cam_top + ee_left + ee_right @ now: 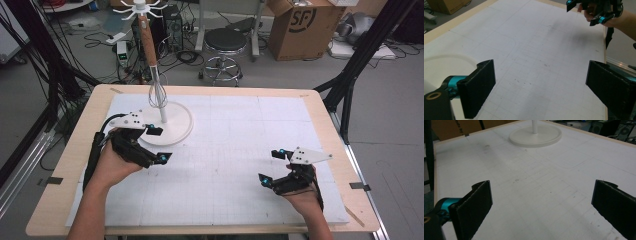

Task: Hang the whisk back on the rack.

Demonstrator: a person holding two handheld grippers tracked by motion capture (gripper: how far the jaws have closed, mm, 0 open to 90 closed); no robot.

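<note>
**Both grippers wide open beside the whisk stand**

We see the left gripper [157, 145] held just off the near-left edge of the white stand [175, 131], its 2 jaws spread wide with nothing between them. In the left gripper view the rim of the stand's round base [446, 60] curves in just beyond the left jaw, apart from it as far as we can tell.

The whisk [156, 75] hangs upright from the stand's top, its wooden handle above and its wire loops low against the white pole, just over the base. The stand sits at the far-left part of the white mat [225, 150] covering the table [75, 145].

The right gripper [272, 167] hovers over the mat's near-right part, well apart from the stand, jaws equally wide and empty. In the right gripper view the stand's base [535, 136] lies far ahead across bare mat.
</note>
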